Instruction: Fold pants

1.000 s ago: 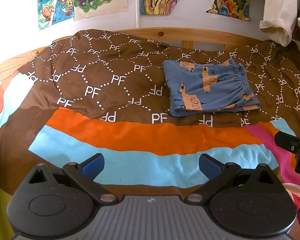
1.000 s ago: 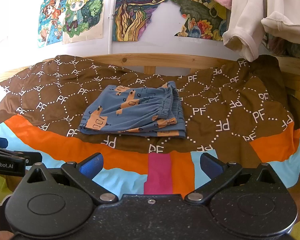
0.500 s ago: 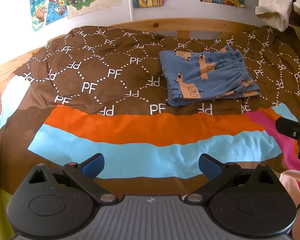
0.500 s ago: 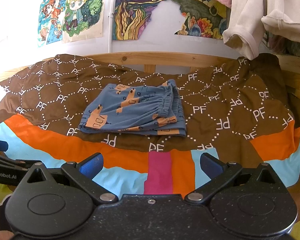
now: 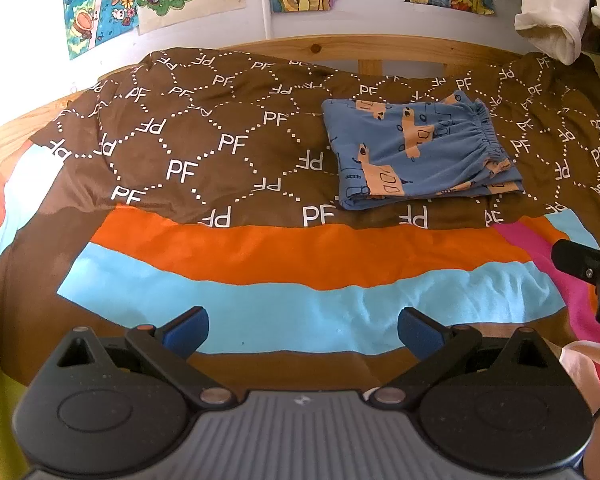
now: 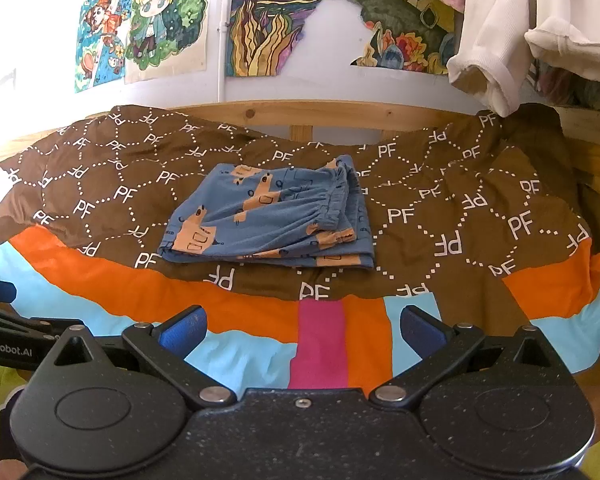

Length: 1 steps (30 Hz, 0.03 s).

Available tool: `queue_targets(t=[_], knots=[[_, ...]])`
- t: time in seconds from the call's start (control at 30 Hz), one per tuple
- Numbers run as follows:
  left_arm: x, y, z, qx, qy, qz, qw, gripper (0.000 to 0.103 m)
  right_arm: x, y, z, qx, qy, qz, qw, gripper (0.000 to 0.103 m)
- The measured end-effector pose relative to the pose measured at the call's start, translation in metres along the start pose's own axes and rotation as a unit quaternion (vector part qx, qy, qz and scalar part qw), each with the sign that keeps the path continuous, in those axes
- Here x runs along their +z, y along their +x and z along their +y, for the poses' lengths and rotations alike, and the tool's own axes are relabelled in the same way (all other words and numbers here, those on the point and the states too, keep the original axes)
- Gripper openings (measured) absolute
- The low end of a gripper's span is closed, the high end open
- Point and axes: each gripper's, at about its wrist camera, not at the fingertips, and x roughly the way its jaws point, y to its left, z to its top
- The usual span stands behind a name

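The blue pants with orange print lie folded into a flat rectangle on the brown part of the bedspread; they also show in the right wrist view, waistband to the right. My left gripper is open and empty, held well back from the pants over the striped part of the bedspread. My right gripper is open and empty too, also well short of the pants. Part of the right gripper shows at the right edge of the left wrist view.
The bedspread is brown with white PF letters, then orange, light blue and pink stripes nearer me. A wooden bed rail runs along the wall with posters. White clothes hang at the upper right.
The left gripper has pulled back and shifted a little, so the pants sit slightly lower and farther right in its view. The right view is almost unchanged. Both stay open.
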Motion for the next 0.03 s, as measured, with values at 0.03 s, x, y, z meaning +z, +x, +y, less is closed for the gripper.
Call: queue_targets(t=[0.03], knots=[[0.0000, 0.0002, 0.0000, 0.000, 0.000, 0.001, 1.0000, 0.103, -0.0006, -0.0001, 0.0002, 0.000, 0.001, 0.001, 1.000, 0.102]])
